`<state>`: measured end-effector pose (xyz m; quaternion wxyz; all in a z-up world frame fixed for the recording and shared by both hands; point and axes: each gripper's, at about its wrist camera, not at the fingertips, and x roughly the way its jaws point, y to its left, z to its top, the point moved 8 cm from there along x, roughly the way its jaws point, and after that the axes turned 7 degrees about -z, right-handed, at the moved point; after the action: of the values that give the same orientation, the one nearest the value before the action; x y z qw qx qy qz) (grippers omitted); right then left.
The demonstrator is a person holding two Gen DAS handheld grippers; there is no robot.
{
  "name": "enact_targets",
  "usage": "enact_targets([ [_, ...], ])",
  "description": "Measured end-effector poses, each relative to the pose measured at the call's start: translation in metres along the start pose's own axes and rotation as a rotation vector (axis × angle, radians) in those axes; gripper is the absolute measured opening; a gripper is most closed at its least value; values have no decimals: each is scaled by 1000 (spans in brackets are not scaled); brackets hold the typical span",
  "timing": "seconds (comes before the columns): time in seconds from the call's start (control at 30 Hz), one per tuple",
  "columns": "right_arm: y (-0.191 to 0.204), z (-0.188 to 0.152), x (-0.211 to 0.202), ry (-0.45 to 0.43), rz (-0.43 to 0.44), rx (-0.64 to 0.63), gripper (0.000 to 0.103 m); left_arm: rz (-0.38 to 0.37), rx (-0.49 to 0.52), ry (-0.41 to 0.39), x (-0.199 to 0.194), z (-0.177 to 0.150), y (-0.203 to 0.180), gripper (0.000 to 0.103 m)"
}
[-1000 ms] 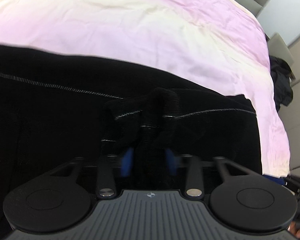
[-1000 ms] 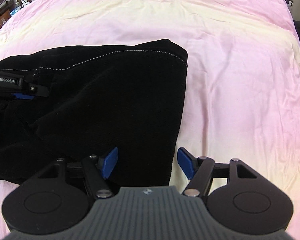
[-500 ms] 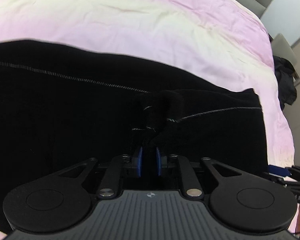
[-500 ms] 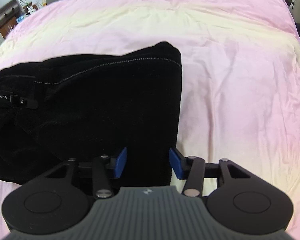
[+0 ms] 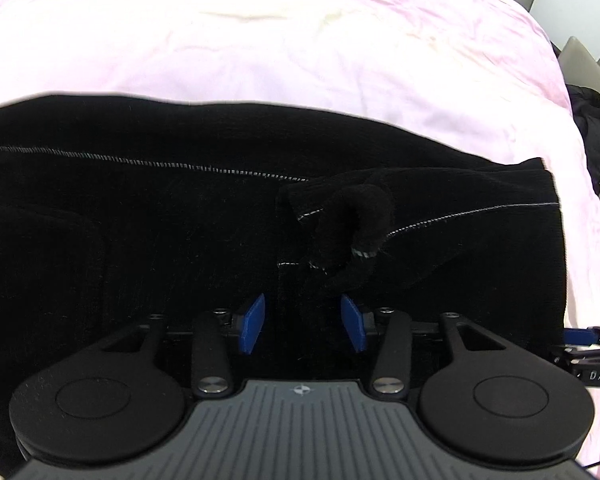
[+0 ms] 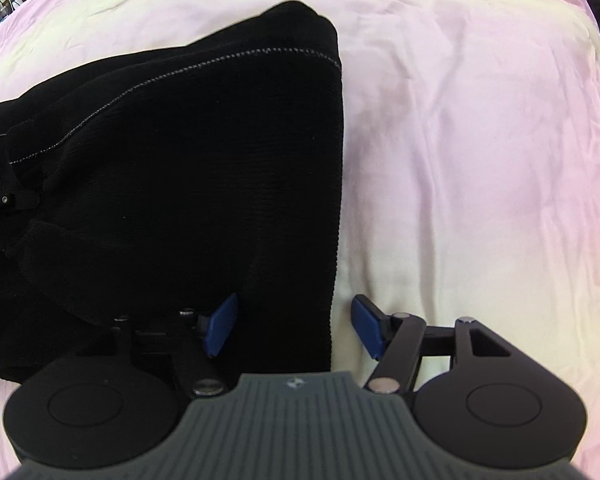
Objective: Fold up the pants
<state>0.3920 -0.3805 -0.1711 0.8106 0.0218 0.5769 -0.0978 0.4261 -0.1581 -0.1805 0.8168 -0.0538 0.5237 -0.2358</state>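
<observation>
— What had changed when we looked again?

— Half a second before, our left gripper (image 5: 303, 322) had its blue pads pinched together on a bunched ridge of the black pants (image 5: 148, 232). Now its jaws were opening; cloth lay between the pads, but they no longer pressed on it. Our right gripper (image 6: 294, 328) had narrowed and was opening again too, one pad over the fabric, the other over the sheet, straddling the pants' edge without squeezing it.

— And the cloth itself?

— A fine-ribbed, corduroy-like black fabric, matte, with pale dashed stitching running along a seam. At about one o'clock from the left gripper a small crumpled knot of cloth (image 5: 352, 220) stood up from the flat layers. In the right wrist view the folded pants (image 6: 180, 184) ended in a straight vertical edge with a rounded upper corner.

— Where did they lie?

— On a bed, over a pink-and-cream sheet (image 6: 480, 140), smooth but softly creased. Past the bed's far corner, at two o'clock in the left view, we saw a dark heap (image 5: 592, 128), possibly clothing; it was too blurred to be sure.
</observation>
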Motion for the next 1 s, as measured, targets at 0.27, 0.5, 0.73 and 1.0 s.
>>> enact_targets([
  [0.27, -17, 45, -64, -195, 34, -2, 28, -41, 149, -149, -66, 38, -27, 47],
  [0.5, -11, 100, -38, -263, 18, 19, 3, 36, 220, -89, -25, 48, -47, 30],
  [0.73, -4, 107, 43, -165, -4, 17, 0, 55, 171, -34, 6, 43, -14, 34],
  [1.0, 3, 106, 26, -178, -1, -9, 0, 86, 226, -55, 9, 43, -34, 39],
])
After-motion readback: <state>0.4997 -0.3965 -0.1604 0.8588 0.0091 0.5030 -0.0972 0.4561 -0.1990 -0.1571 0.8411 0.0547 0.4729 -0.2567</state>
